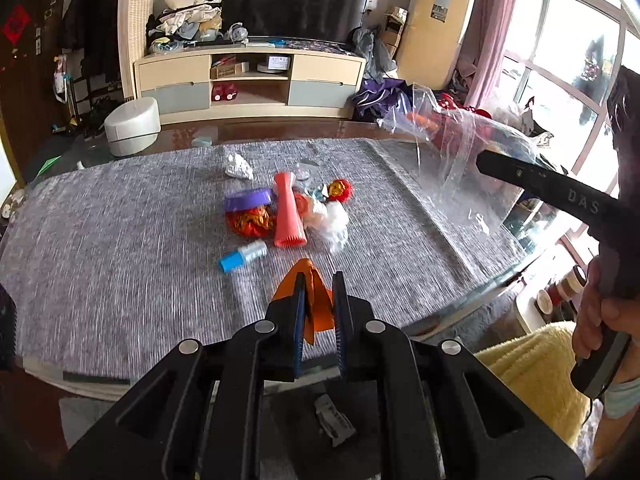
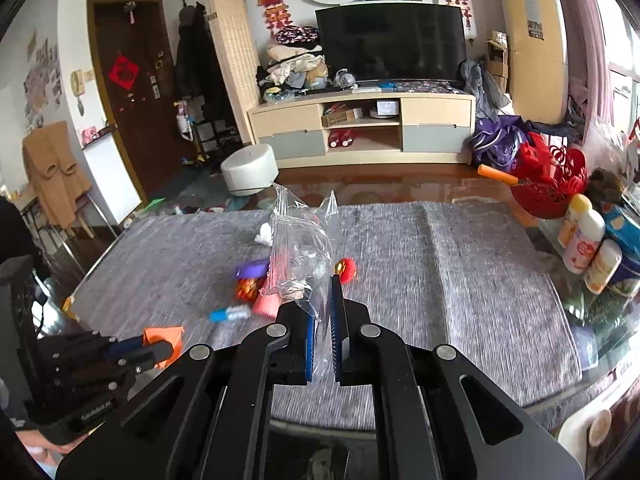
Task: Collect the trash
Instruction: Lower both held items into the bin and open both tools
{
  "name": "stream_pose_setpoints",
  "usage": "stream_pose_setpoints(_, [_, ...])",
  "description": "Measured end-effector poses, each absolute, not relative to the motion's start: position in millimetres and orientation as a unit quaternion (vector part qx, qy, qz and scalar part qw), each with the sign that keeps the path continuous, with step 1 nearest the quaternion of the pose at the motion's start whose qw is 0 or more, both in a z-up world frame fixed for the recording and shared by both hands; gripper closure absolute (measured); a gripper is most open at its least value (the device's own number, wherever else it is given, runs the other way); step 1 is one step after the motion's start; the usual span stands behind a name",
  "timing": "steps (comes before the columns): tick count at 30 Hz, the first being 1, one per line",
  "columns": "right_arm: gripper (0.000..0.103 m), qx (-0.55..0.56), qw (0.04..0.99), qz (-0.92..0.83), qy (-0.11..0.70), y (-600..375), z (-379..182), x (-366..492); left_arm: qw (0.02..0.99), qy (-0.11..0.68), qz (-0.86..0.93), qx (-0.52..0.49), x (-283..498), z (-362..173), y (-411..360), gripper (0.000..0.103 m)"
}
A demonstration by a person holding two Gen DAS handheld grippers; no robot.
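while the left gripper holds a crumpled orange scrap of wrapper above the near side of the desk, its jaws are closed most of the way, with the scrap pinched against the left pad and a gap still showing on the right. the right gripper has its jaws nearly together on the edge of a clear plastic bag, which rises loosely in front of it, over the right part of the desk.

the rest of the trash lies in a cluster near the middle of the grey woven cloth — a purple round lid, a coral ribbed plastic tube, a red and gold foil wrapper, a small blue-capped bottle, a red and gold round sweet wrapper, white crumpled film and, a little apart at the back, a white paper wad.

the main risk is at the bag's mouth: held by one edge only, it sags and may not gape, so the orange scrap could strike the film and drop back onto the cloth. the light scrap may also cling to the pad when released. the bag is thin and slippery — a tug from the left side could pull it out of the right jaws.
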State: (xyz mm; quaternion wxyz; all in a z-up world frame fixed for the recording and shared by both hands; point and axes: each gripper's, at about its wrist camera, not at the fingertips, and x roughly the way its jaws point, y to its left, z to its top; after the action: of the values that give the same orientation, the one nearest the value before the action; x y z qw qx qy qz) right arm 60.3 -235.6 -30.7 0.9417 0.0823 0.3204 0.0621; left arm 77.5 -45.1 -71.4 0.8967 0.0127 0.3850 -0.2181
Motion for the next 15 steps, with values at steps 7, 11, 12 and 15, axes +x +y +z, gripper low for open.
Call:
stream_pose_setpoints(7, [0.095, 0.093, 0.936, 0.09, 0.326, -227, -33, 16, 0.896, 0.386, -0.218, 0.017, 40, -75, -36, 0.091])
stream_pose_setpoints(11, [0.095, 0.094, 0.934, 0.096, 0.331, -222, -39, -7, 0.894, 0.392, -0.216, 0.014, 20, -83, -33, 0.091])
stream_pose_setpoints(12, [0.095, 0.095, 0.934, 0.096, 0.332, -223, -41, -13, 0.893, 0.394, -0.216, 0.014, 16, -86, -33, 0.091])
stream_pose_setpoints(15, [0.095, 0.096, 0.931, 0.096, 0.339, -220, -48, -23, 0.891, 0.399, -0.216, 0.014, 4, -93, -33, 0.091])
